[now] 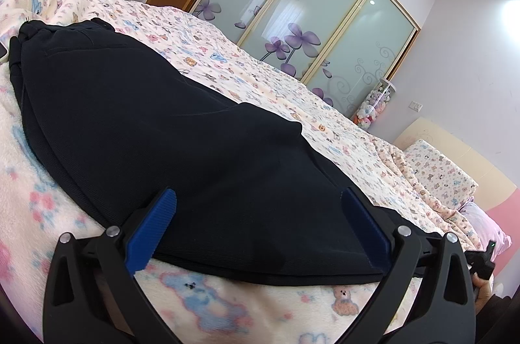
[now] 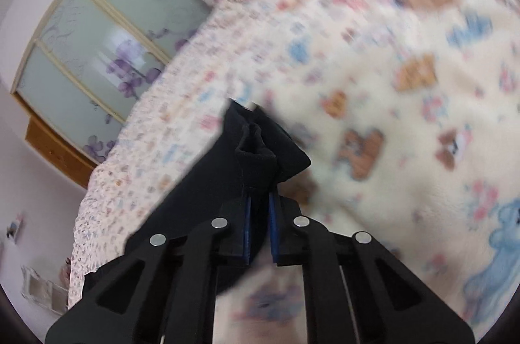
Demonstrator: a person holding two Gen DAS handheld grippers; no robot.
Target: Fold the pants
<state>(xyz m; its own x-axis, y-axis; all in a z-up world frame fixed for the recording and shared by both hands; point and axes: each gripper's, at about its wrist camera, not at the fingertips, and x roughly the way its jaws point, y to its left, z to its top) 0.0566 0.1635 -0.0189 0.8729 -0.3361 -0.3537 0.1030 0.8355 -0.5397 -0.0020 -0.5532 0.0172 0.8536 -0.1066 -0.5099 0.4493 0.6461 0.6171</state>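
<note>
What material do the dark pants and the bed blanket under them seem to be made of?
The pants look like a soft, matte knit or fleece cloth, perhaps cotton: fine ribbed lines show near the edge, and there is no shine. The blanket looks like plush fleece, probably synthetic: its surface is fuzzy and the printed bears have soft outlines.

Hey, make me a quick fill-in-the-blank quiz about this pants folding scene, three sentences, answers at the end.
1. The pants lying on the bed are ____ in colour.
2. The right tool is ____ on a bunched end of the pants.
3. The left tool has its blue fingers spread ____, with the pants' edge lying between them.

Missing words: black; shut; open
</note>
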